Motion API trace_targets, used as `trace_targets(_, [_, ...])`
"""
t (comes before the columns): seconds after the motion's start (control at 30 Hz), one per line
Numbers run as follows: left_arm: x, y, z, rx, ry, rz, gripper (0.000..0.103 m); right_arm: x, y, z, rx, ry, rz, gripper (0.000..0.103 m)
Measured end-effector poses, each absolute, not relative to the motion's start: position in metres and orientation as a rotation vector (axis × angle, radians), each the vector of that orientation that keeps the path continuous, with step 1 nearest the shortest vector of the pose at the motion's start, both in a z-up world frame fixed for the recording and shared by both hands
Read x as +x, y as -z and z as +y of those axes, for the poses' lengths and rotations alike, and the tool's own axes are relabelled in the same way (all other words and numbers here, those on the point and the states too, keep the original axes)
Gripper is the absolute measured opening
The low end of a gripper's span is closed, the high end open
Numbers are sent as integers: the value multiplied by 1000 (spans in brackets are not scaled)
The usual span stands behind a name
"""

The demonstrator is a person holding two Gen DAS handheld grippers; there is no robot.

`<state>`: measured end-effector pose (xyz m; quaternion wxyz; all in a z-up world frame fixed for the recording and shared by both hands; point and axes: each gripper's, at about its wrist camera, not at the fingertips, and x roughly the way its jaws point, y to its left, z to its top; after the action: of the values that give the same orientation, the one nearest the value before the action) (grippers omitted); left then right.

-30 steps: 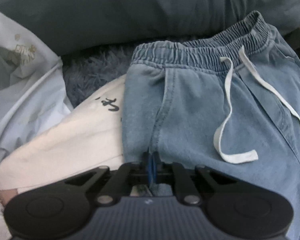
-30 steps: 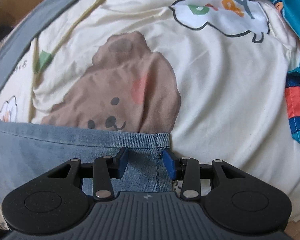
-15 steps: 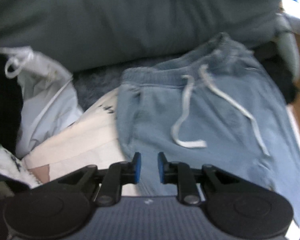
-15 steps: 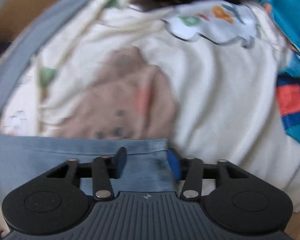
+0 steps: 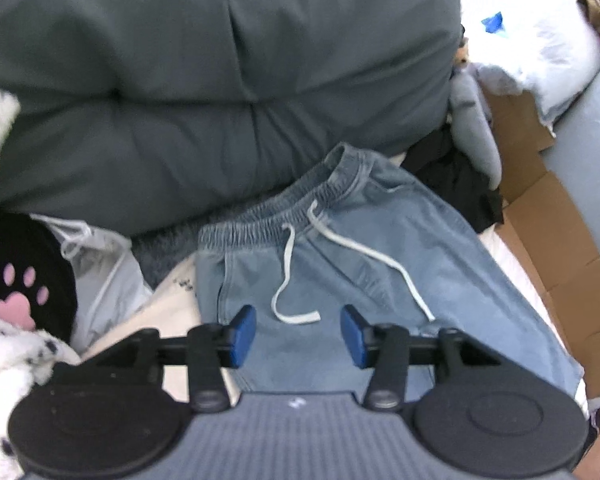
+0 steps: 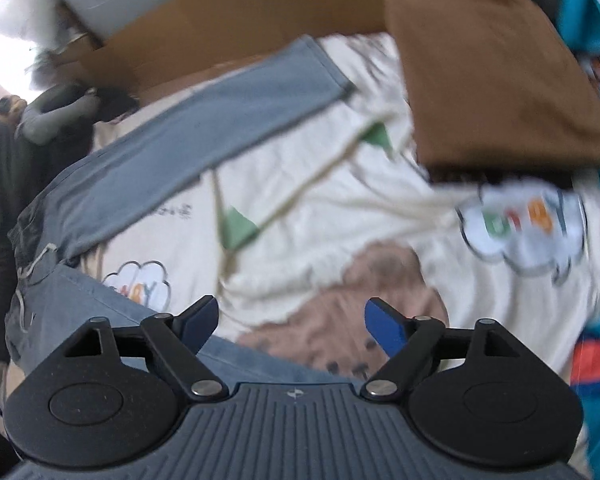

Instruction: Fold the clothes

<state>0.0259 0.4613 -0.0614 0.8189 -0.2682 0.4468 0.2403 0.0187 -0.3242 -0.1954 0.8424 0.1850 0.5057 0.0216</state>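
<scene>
Below the left gripper, denim shorts are spread flat on a cartoon sheet, waistband away, long axis toward the right gripper. Fingers of both are held wide, nothing gripped; the left is nearer.

Surroundings in your two wrist views.
Upper frame, left view: grey cushion; lower left, black fabric with pink paw print; right edge, cardboard. Upper right, right view: a folded brown cloth.
</scene>
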Motion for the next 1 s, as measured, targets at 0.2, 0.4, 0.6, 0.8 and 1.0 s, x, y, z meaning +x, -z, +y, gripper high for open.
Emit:
trace_targets(0.2, [33, 44, 459, -544, -475, 935, 65, 66, 146, -297, 242, -120, 1028, 92])
trace_targets(0.4, [52, 35, 449, -485, -414, 920, 79, 120, 115, -269, 98, -173, 1047, 100])
trace_targets(0.6, [73, 41, 445, -430, -411, 925, 92, 159, 107, -249, 99, -149, 1030, 102])
trace_targets(0.8, [101, 61, 447, -404, -415, 913, 88, 181, 129, -220, 128, -203, 1006, 102])
trace_targets(1.0, [147, 102, 445, -353, -408, 897, 69, 204, 156, -192, 166, -298, 973, 102])
